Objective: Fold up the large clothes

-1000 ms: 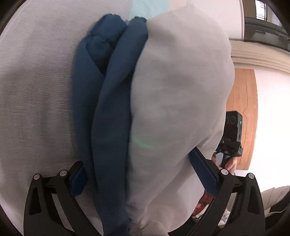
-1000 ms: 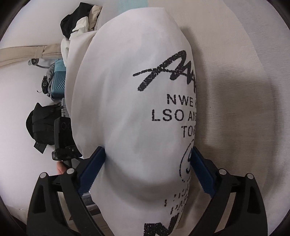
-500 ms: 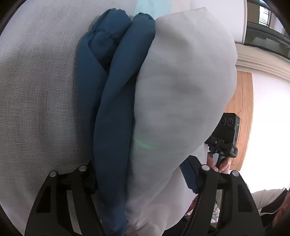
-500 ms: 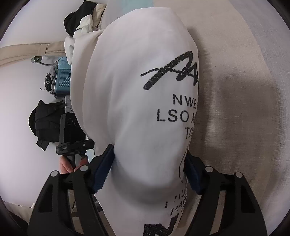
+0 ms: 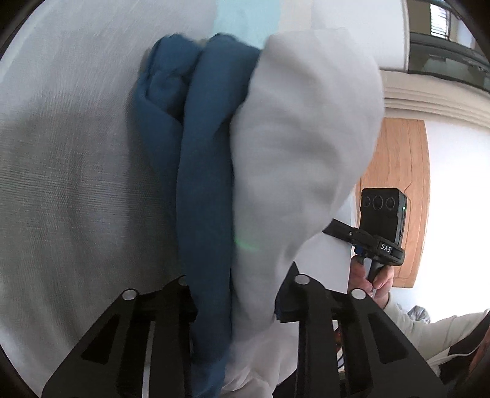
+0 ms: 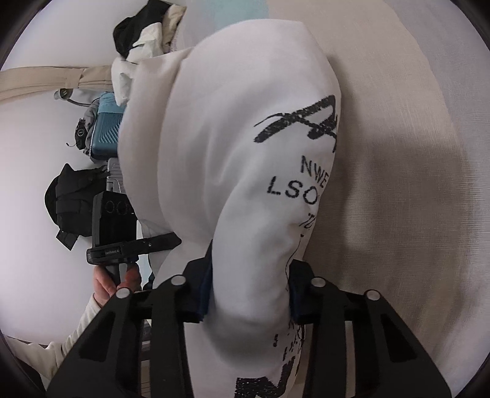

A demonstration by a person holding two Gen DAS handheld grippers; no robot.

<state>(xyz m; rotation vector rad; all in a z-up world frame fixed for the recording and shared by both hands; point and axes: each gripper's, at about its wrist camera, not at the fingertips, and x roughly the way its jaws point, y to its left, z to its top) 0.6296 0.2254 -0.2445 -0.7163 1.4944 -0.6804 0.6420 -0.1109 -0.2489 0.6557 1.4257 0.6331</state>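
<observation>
- The work surface (image 5: 61, 183) is lying as a pale woven cloth, with a light blue stripe (image 5: 248, 18) running across its far end; beyond its edge a wooden panel (image 5: 395, 171) and white walls are showing on one side, and on the other a heap of dark and cream clothing (image 6: 144, 33), a blue case (image 6: 107, 128) and a black bag (image 6: 73, 202) are sitting on the floor.
- The white garment (image 6: 232, 159), printed with black lettering (image 6: 306, 183), is lying bunched lengthwise on the cloth; blue sleeves (image 5: 202, 171) are gathered along one flank of it.
- The left gripper (image 5: 235, 303) is closing on the gathered blue and white fabric, which is filling the gap between its jaws; the pads appear to be pressing it already.
- The right gripper (image 6: 248, 290) is closing likewise on the printed end of the same garment; cloth is packed between both pads.
- The person's hands are working the gripper handles, one hand (image 5: 367, 275) in the left wrist view, the other hand (image 6: 116, 281) in the right.
- Progress, as judged: the garment is looking narrowed into a long bundle, so an early fold seems made; the crosswise folds and final flattening are appearing outstanding; the heap of clothing is suggesting further items waiting.
</observation>
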